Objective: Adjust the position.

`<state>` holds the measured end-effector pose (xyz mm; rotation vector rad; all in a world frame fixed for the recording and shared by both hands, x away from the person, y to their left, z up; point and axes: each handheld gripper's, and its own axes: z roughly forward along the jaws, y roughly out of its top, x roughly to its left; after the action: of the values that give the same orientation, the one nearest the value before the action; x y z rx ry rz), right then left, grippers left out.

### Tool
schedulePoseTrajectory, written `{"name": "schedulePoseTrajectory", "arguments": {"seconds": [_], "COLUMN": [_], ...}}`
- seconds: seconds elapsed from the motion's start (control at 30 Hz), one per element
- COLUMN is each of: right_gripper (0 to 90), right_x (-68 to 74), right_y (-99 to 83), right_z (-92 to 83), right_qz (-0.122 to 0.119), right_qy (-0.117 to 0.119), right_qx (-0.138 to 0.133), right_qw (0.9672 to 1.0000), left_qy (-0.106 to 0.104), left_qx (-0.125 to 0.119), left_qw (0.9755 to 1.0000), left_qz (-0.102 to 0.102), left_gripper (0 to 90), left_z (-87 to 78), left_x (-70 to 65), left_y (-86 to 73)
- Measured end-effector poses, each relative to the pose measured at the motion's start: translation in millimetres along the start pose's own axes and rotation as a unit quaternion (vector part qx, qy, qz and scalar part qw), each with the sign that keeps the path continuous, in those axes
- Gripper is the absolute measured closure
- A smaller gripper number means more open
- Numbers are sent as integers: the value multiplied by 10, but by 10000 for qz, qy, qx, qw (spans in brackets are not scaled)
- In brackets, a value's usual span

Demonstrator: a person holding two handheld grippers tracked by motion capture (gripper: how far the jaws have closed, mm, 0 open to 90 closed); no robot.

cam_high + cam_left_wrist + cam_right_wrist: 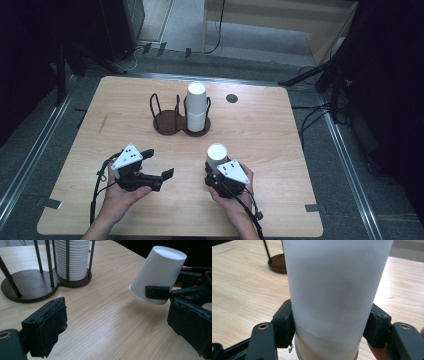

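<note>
Gripped between the jaws of the right gripper (216,167) is an upside-down white paper cup (217,154), held off the light wooden table (260,135), nearer the person than the dark brown two-bay wire cup holder (181,116). A white cup stack (196,106) fills its right bay. The left gripper (159,163), left of the cup, is spread wide and empty.

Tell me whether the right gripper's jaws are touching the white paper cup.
Touching. In the right gripper view, the right gripper has a jaw pressed against each side of the white paper cup, with no gap at either pad.
</note>
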<state>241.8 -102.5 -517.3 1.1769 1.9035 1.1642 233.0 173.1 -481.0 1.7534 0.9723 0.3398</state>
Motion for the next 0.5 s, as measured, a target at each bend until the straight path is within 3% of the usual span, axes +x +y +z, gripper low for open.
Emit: {"name": "schedulePoseTrajectory", "arguments": {"seconds": [0.2, 0.5], "right_gripper": [361, 369], "right_x": [125, 285], "right_y": [-32, -54], "right_z": [15, 2], "right_qz": [-94, -515], "right_qy": [203, 237], "right_qx": [20, 62], "right_qw": [9997, 9984], "left_qy": [8, -339], "left_qx": [34, 233], "left_qw": [10000, 9988], "left_qz": [3, 247], "left_gripper": [64, 89], "left_z": [37, 149], "left_x": [-26, -193], "left_y": [19, 41]}}
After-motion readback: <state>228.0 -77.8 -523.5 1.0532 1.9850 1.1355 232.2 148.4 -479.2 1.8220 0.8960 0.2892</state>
